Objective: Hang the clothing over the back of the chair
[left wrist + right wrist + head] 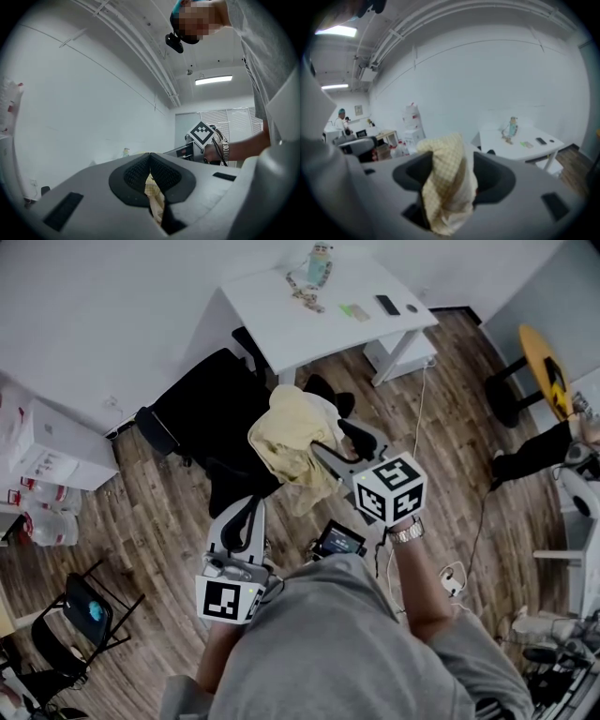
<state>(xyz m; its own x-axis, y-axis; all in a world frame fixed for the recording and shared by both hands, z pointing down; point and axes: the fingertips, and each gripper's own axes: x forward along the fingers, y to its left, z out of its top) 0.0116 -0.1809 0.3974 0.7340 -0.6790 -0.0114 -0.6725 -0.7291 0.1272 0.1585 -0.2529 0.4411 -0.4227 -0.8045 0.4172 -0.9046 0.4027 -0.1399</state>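
A pale yellow checked garment [289, 442] hangs bunched above the black office chair [208, 416] in the head view. My right gripper [328, 454] is shut on its top, and the cloth [447, 187] fills the gap between the jaws in the right gripper view. My left gripper [247, 510] sits lower left, by the chair's seat edge. In the left gripper view its jaws are shut with a thin strip of the yellow cloth [154, 197] pinched between them. Part of the chair's back is hidden by the garment.
A white desk [281, 320] with a bottle [320, 263] and a phone [386, 304] stands beyond the chair. White boxes [42, 442] are at the left, a small black folding chair [84, 610] bottom left, a round yellow table [544, 362] at the right. Cables [455, 573] lie on the wooden floor.
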